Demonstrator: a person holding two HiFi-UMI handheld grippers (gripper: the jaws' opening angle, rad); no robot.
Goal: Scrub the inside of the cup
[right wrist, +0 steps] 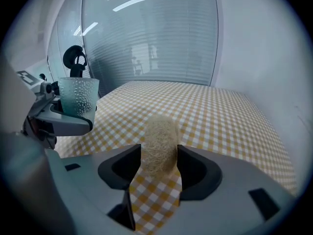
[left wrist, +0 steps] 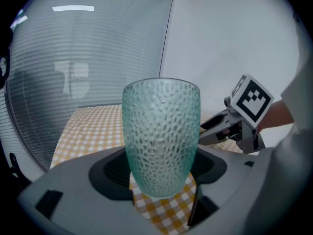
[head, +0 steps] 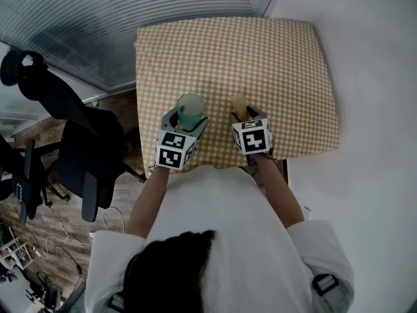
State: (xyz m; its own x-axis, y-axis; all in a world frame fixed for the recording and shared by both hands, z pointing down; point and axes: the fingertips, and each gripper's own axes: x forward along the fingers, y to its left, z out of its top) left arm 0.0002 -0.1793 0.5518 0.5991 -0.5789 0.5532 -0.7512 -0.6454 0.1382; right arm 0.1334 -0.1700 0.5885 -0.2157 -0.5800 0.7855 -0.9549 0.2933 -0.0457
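The left gripper [head: 188, 120] is clamped on the textured green cup [left wrist: 161, 136], which stands upright, mouth up, at the near edge of the checked surface [head: 260, 57]. To its right, the right gripper [right wrist: 159, 156] is released: its jaws stand apart around the upright loofah sponge [right wrist: 159, 138] without squeezing it. The cup lies left of the sponge, so scrubbing likely calls for gripping the sponge and entering from above, down the cup's vertical axis.

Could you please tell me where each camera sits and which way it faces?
Head view: on the person's head, facing steeply down at the table; hair, arms, left gripper, right gripper show.
Left gripper view: on that gripper, facing the cup between its jaws; right gripper beyond.
Right gripper view: likewise, facing the sponge between its jaws.
Shared: every view shows the cup.
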